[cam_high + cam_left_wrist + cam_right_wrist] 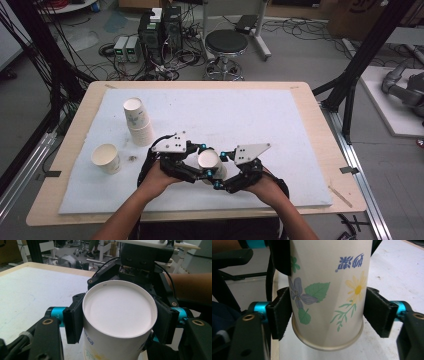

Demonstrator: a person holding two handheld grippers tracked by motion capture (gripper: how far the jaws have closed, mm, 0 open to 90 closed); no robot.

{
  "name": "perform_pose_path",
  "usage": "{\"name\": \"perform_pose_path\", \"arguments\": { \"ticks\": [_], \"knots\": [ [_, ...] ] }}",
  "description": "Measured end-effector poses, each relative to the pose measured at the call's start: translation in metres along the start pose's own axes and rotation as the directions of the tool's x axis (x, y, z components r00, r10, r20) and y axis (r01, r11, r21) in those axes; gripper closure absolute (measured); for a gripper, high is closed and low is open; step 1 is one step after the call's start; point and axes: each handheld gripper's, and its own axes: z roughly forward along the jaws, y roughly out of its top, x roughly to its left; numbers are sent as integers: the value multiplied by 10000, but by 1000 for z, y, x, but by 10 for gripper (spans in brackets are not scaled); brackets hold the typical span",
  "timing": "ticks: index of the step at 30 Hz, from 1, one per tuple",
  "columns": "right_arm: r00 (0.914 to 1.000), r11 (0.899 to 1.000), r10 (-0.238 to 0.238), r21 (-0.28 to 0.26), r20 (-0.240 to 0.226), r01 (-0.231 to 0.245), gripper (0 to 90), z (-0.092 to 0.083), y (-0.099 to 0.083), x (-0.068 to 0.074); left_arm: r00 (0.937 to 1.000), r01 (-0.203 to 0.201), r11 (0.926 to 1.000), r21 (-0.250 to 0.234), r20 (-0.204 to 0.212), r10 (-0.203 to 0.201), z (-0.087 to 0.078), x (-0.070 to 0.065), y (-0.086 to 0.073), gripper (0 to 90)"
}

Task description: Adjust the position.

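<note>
Left to right on the worktop [75, 200], white pad on top:

1. Single paper cup [105, 158], upright, mouth up, near the left edge of the pad. Free-standing.
2. Cup stack [138, 121], inverted, base up, just behind and right of item 1. Apart from both tools.
3. Left hand-held gripper [204, 161], in the person's left hand. Jaws clamped on the flowered cup [211, 165], upper wall near the base.
4. Flowered cup: held inverted between the two tools, front-centre of the pad, base up. In the left gripper view its flat base faces the camera; in the right gripper view its rolled rim points down. Whether the rim touches the pad: cannot tell.
5. Right hand-held gripper [223, 170], in the right hand. Jaws sit against the lower wall, just above the rim; appears clamped on it.

Handling, est.:
- Light, empty, thin paper wall; crushes easily under pinch force.
- Surface likely coated, mod. slippery.
- Stiffest zones: rolled rim and base ring. Grip close to either, not mid-wall.
- If two nested cups are present (not confirmed), pull along the axis, no twist.
</note>
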Motion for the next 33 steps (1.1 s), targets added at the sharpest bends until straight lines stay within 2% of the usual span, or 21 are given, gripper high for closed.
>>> {"name": "perform_pose_path", "arguments": {
  "ticks": [5,8,9,12,15,18,20,23,24,25,26,28,29,30,33],
  "knots": [
    [9997,9998,-195,96,118,194,332,-1,0,1,9999,-61,10000,13,-123,61,1,0,-1,335],
    [9996,9994,-249,224,132,246,337,-1,0,0,9991,55,9998,182,-423,-47,2,0,0,152],
    [9996,9994,-249,224,132,246,337,-1,0,0,9987,53,9997,236,-504,-41,0,0,0,152],
    [9982,9966,-504,673,336,481,337,-4,0,-2,9985,129,9994,315,-542,-112,-3,2,2,152],
    [9974,9936,-591,984,417,548,337,-6,1,-5,9990,73,9970,769,-449,-39,-7,4,5,152],
    [9969,9905,-672,1230,407,618,336,-7,3,-6,9993,-7,9948,1020,-376,46,-7,4,7,152],
    [9947,9814,-927,1725,435,839,335,-8,6,-7,9994,-112,9907,1353,-315,156,-7,4,10,153],
    [9940,9772,-1017,1914,398,923,335,-9,8,-7,9996,-134,9885,1506,-238,172,-7,4,12,153],
    [9935,9744,-1082,2019,366,987,335,-9,9,-8,9995,-196,9864,1632,-210,234,-7,5,13,153],
    [9916,9669,-1240,2288,363,1126,335,-9,11,-8,9995,-243,9822,1862,-154,276,-7,5,14,154],
    [9916,9669,-1240,2288,363,1126,335,-9,11,-8,9995,-243,9822,1862,-154,276,-7,5,14,154],
    [9904,9579,-1364,2576,207,1266,335,-8,16,-7,9993,-320,9773,2096,-125,354,-6,5,14,155],
    [9893,9541,-1448,2673,172,1350,335,-8,18,-6,9993,-320,9773,2096,-125,354,-6,5,14,155],
    [9893,9541,-1448,2673,172,1350,335,-8,18,-6,9993,-330,9763,2138,-123,364,-5,5,14,155],
    [9862,9379,-1649,3112,106,1535,335,-7,25,-5,9991,-396,9717,2328,-67,423,-4,5,15,155]
  ]
}}
